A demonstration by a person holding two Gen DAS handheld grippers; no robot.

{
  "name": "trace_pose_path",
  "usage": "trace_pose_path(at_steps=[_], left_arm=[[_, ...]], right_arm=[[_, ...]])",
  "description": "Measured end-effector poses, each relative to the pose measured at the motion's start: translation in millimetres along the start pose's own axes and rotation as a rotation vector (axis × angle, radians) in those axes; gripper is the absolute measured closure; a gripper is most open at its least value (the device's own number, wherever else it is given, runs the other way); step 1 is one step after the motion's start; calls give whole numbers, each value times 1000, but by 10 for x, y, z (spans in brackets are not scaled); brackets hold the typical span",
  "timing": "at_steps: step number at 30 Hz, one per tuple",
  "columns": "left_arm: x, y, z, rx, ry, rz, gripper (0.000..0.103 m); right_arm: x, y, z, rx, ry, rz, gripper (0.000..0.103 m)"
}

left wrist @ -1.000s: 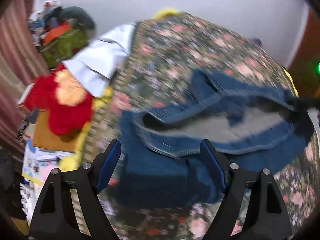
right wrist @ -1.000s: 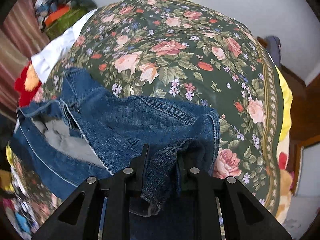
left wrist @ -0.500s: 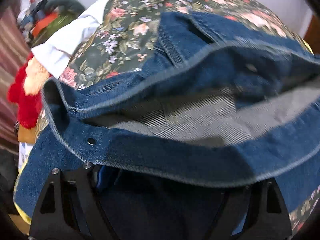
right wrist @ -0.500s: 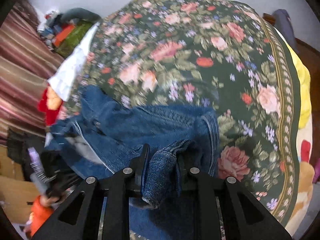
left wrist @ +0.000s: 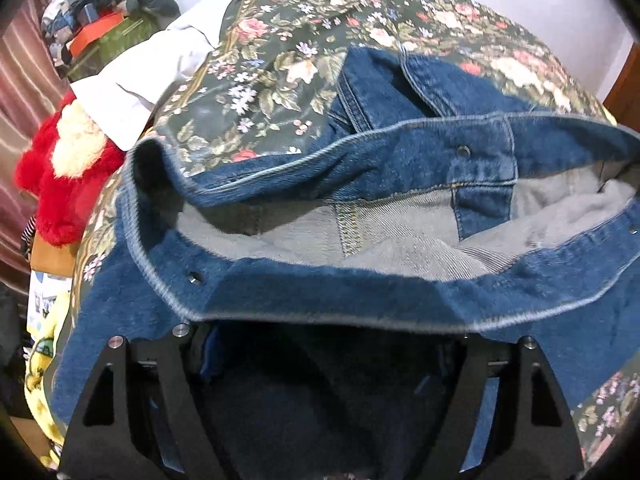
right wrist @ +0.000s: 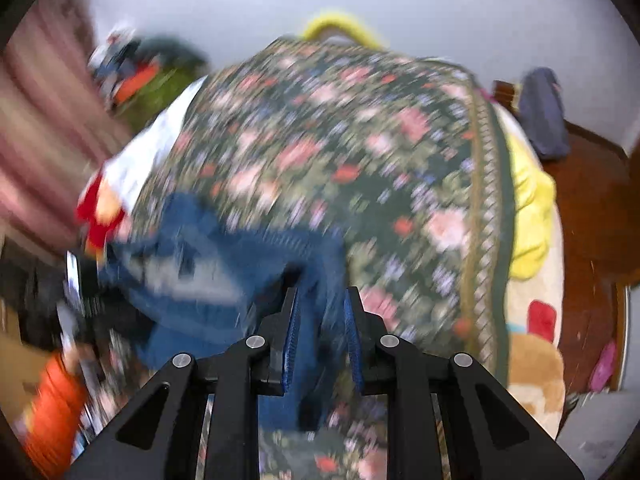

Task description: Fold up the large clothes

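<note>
The left tool (left wrist: 320, 360) has come down from above the bed until its jaws are buried under the near waistband of the denim jeans (left wrist: 360, 292). A second ago its blue pads stood clear above the cloth; now only a strip of one blue pad (left wrist: 208, 354) shows at the left, and the fingertips are hidden. The jaws stand wide and have just been closing slightly, with dark denim lying between them, but whether the pads press on it I cannot tell.

The right tool (right wrist: 320, 340) is clamped on a narrow fold of the jeans (right wrist: 224, 264), as it was a second ago, and has lifted and swung across the bed; its view is smeared with motion, and the cloth trails away to the left from its jaws.

This looks like the setup for a fold: one end carried, the waist about to be taken.

The jeans lie near the left edge of the floral bedspread (left wrist: 280, 60), waist gaping to show the grey lining. Far left lie a white cloth (left wrist: 160, 68) and a red plush toy (left wrist: 64, 168); a yellow blanket (right wrist: 532, 216) edges the right side.
</note>
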State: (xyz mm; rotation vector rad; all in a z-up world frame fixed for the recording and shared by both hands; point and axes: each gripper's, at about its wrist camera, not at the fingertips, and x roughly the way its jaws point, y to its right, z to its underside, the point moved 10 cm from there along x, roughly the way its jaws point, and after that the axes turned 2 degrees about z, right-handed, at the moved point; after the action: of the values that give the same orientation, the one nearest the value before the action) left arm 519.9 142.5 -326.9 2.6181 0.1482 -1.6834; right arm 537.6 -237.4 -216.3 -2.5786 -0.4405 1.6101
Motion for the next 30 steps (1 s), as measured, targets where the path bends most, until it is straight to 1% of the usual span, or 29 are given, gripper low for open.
trace_pose_path(at_steps=[3, 6, 7, 9, 11, 13, 16, 18, 20, 22, 23, 24, 26, 27, 28, 30], left_arm=[[-93, -52, -10, -12, -1, 19, 25], [-178, -71, -46, -11, 4, 30, 25], [-184, -76, -74, -6, 5, 29, 25], [-195, -78, -146, 11, 9, 20, 25], [-206, -81, -259, 32, 21, 11, 25], [-222, -86, -403, 45, 37, 9, 25], [-227, -136, -672, 66, 66, -19, 25], [-198, -164, -846, 83, 78, -28, 25], [-141, -190, -1003, 94, 76, -33, 26], [-93, -231, -1125, 77, 75, -30, 30], [-90, -256, -1171, 62, 77, -28, 30], [-100, -302, -1238, 37, 83, -29, 30], [-207, -495, -1375, -20, 123, -94, 30], [-268, -571, -1402, -37, 143, -104, 30], [-344, -648, -1422, -47, 160, -99, 30], [-463, -775, -1391, -54, 168, -79, 30]], right_arm=[[119, -290, 339, -61, -28, -41, 86], [373, -600, 589, -80, -89, -104, 86], [460, -666, 633, -91, -105, -111, 86], [654, -796, 691, -126, -122, -80, 86], [786, -866, 659, -151, -123, -54, 86], [890, -913, 560, -164, -117, -47, 86], [1053, -886, 306, -135, -107, -42, 86], [1078, -853, 99, -120, -83, -47, 86], [1066, -838, -152, -94, -37, -69, 86], [1015, -774, -420, -71, 26, -31, 86], [996, -710, -555, -62, 59, 12, 86], [999, -650, -662, -51, 73, 40, 86], [1022, -569, -775, -20, 72, 49, 86], [1019, -551, -801, -9, 69, 44, 86], [997, -534, -807, -1, 72, 41, 86], [905, -534, -790, -7, 89, 32, 86]])
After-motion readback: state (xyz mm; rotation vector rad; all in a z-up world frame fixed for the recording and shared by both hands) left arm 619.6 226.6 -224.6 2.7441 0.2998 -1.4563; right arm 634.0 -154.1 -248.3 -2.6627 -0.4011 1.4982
